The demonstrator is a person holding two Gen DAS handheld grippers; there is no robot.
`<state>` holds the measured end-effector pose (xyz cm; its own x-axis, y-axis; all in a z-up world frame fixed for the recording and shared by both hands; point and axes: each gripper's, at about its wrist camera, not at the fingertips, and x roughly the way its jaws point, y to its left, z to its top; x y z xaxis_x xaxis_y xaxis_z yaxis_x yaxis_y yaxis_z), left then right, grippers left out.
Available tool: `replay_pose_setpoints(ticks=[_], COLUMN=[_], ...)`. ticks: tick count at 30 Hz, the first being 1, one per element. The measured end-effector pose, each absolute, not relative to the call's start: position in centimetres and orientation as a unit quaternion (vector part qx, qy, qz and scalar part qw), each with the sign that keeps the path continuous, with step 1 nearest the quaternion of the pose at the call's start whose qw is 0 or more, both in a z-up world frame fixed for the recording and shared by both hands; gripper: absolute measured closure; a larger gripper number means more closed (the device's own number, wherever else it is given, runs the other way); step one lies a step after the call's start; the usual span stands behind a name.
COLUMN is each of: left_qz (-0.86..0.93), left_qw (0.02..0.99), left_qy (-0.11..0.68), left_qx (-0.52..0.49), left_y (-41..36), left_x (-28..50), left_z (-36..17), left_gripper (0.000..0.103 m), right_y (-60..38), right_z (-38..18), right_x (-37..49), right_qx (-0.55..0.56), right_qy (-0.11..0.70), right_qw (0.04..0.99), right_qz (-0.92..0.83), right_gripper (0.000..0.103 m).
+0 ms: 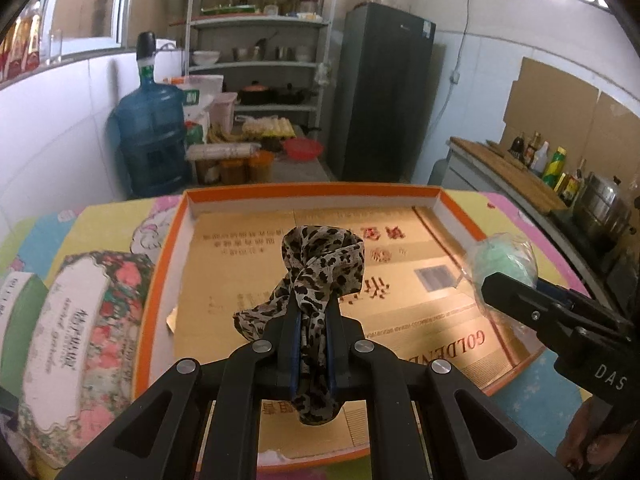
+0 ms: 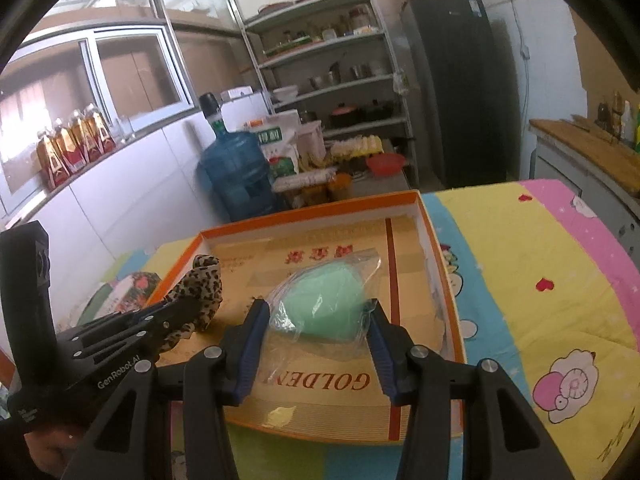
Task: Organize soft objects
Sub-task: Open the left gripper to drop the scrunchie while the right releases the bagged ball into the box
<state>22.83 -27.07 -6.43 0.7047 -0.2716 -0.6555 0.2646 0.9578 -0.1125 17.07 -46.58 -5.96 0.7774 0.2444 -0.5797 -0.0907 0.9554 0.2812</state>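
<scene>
Patterned tablecloth (image 2: 520,264), white-tiled kitchen

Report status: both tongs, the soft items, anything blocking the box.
Left tongs shut on leopard scarf. Right tongs shut on bagged green sponge. Both over the orange box. Box floor bare, nothing blocking.

The floral tin (image 1: 80,344) is cut off at the left edge, its label perhaps too blurred to read.
</scene>
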Motion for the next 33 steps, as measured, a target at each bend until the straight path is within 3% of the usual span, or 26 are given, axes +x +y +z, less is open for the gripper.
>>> replay_pose_setpoints(ticks=[8, 14, 20, 25, 33], left_qz=[-0.146, -0.146, -0.149, -0.156, -0.164], left_qw=[0.917, 0.918, 0.915, 0.912, 0.919], left_qy=[0.370, 0.369, 0.375, 0.379, 0.358], left_qx=[0.000, 0.004, 0.000, 0.000, -0.010], left_y=[-27.8, -27.9, -27.9, -27.8, -27.0], left_x=[23.0, 22.7, 22.8, 22.6, 21.4], left_z=[-7.5, -7.7, -7.8, -7.8, -6.4], left_gripper=[0.093, 0.088, 0.062, 0.050, 0.036], right_y=[-46.5, -46.2, -45.1, -44.8, -45.4], right_z=[-7.4, -7.8, -8.0, -7.8, -7.6], right_x=[17.8, 18.0, 18.0, 17.9, 17.6], right_qx=[0.118, 0.110, 0.074, 0.059, 0.068], right_qy=[0.355, 0.365, 0.370, 0.365, 0.357], right_qw=[0.923, 0.921, 0.923, 0.926, 0.929], right_qz=[0.086, 0.083, 0.078, 0.070, 0.066], right_gripper=[0.054, 0.053, 0.048, 0.022, 0.022])
